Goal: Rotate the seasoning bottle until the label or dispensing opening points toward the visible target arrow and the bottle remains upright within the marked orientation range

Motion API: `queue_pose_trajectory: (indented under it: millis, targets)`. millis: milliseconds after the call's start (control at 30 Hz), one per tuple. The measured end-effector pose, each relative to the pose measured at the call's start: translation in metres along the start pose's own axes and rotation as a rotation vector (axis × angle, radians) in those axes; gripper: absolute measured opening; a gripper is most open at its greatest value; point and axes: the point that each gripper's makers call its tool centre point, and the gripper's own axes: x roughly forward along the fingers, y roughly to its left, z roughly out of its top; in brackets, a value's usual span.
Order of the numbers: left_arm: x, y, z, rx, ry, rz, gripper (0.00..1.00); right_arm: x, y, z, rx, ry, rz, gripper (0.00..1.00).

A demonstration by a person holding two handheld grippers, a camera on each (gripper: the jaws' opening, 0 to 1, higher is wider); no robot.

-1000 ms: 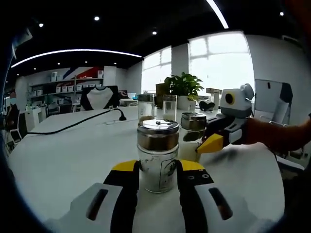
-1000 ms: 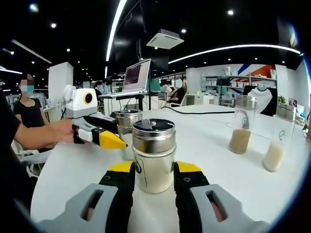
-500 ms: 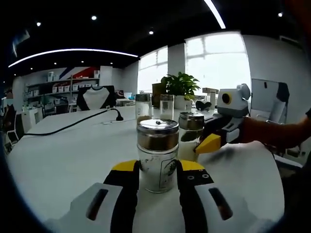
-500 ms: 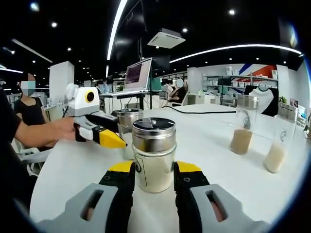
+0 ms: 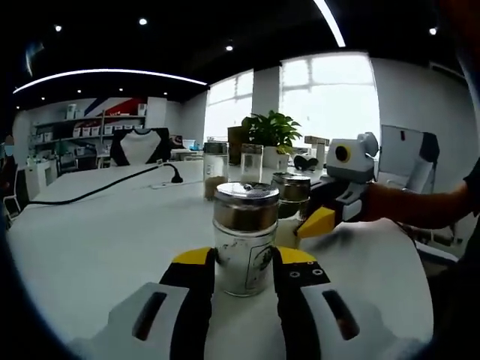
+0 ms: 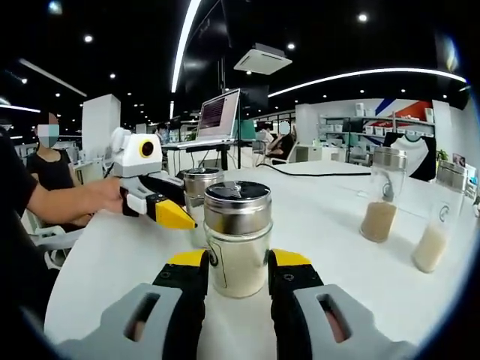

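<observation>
Left gripper view: low over white table [image 5: 90, 225], close behind seasoning bottle [image 5: 245, 236], facing windows and potted plant [image 5: 274, 135].
Right gripper view: equally low and close behind second bottle [image 6: 238, 238], facing shelves, laptop [image 6: 219, 114].
Shared: both bottles, table, opposite gripper; views cross, probably near right angles.

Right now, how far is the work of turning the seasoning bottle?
Done: each hand-held gripper, left and right, is shut on a seasoning bottle, both upright on the white table. In hand: the two grasps. Left: aligning; I see no target arrow.
</observation>
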Motion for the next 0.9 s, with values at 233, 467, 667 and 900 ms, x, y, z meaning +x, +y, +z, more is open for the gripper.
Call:
queue_pose_trajectory:
  millis: [233,467,667,900]
  targets:
    - [-0.002,0.003,-0.004,-0.031,0.013,0.015,0.55,-0.002,-0.003,-0.003,-0.018,0.026,-0.019,0.42]
    - [-0.011,-0.009,0.008,0.025,-0.023,0.037,0.6,-0.017,0.002,0.007,-0.008,-0.024,-0.029,0.46]
    - [-0.006,0.001,0.002,0.077,0.009,0.091,0.55,-0.027,0.004,0.015,-0.045,-0.037,-0.061,0.45]
    - [-0.004,0.007,-0.002,0.016,-0.005,0.114,0.45,-0.028,0.004,0.01,-0.027,-0.038,-0.058,0.44]
